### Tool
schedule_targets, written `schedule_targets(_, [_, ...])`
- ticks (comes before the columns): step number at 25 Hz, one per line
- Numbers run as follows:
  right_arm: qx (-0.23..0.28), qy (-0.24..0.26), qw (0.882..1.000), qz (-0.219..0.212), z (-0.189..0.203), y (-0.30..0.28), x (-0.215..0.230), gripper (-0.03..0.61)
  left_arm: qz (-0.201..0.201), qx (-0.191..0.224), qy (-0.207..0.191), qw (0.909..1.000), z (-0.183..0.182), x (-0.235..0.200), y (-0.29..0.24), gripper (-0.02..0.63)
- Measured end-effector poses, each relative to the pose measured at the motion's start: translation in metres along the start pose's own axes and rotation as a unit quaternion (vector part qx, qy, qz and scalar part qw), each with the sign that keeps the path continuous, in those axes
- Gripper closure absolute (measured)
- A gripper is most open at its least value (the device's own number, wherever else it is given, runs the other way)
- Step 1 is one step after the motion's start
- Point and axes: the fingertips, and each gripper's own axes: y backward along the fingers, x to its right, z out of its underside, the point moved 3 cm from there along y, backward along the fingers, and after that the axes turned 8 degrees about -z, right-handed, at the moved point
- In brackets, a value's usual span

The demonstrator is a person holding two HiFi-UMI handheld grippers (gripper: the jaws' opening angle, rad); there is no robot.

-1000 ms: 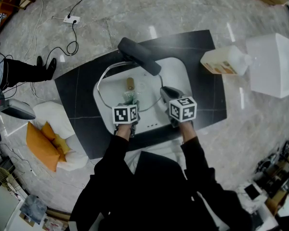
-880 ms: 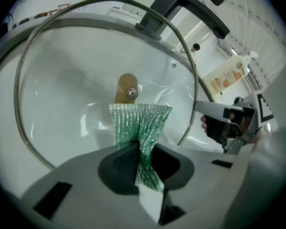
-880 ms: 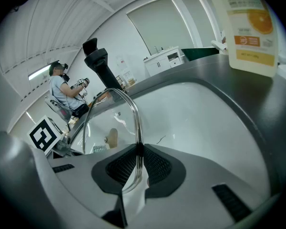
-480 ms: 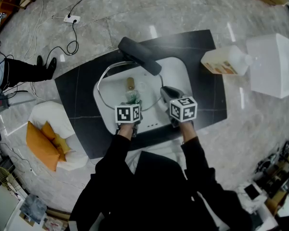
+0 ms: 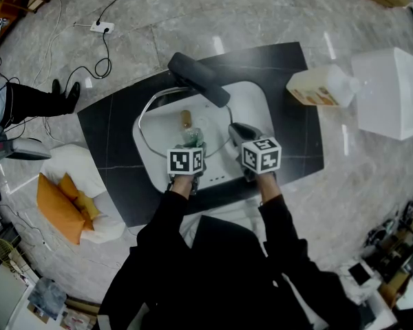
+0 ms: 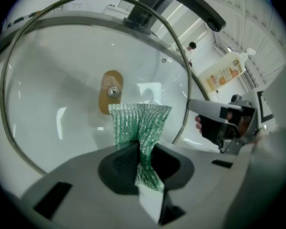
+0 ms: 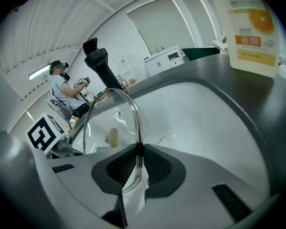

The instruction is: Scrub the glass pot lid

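Note:
A round glass pot lid point(image 5: 166, 119) point(image 6: 62, 80) with a steel rim and a tan knob point(image 5: 186, 119) point(image 6: 111, 91) stands tilted in the white sink point(image 5: 251, 102). My left gripper point(image 5: 191, 143) point(image 6: 139, 154) is shut on a green mesh scrubber point(image 6: 138, 123), which presses on the glass just below the knob. The right gripper point(image 5: 235, 133) point(image 7: 136, 168) is shut on the lid's steel rim point(image 7: 136, 123) at its right edge and holds the lid up.
A black faucet point(image 5: 198, 79) point(image 6: 190, 1) reaches over the back of the sink. A soap jug with an orange label point(image 5: 323, 88) point(image 7: 250, 23) lies on the dark counter point(image 5: 296, 157) to the right. A white box point(image 5: 392, 91) sits further right.
My left gripper has slid the scrubber to the right across the glass. The right gripper and the lid have stayed where they were.

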Motion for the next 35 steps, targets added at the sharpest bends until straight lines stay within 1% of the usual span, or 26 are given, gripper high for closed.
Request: schedule_targets(35, [-0.002, -0.001, 1.000, 0.000, 0.002, -0.001, 0.001, 0.531, 0.037, 0.000, -0.020, 0.9991, -0.016, 0.046, -0.010, 0.551])
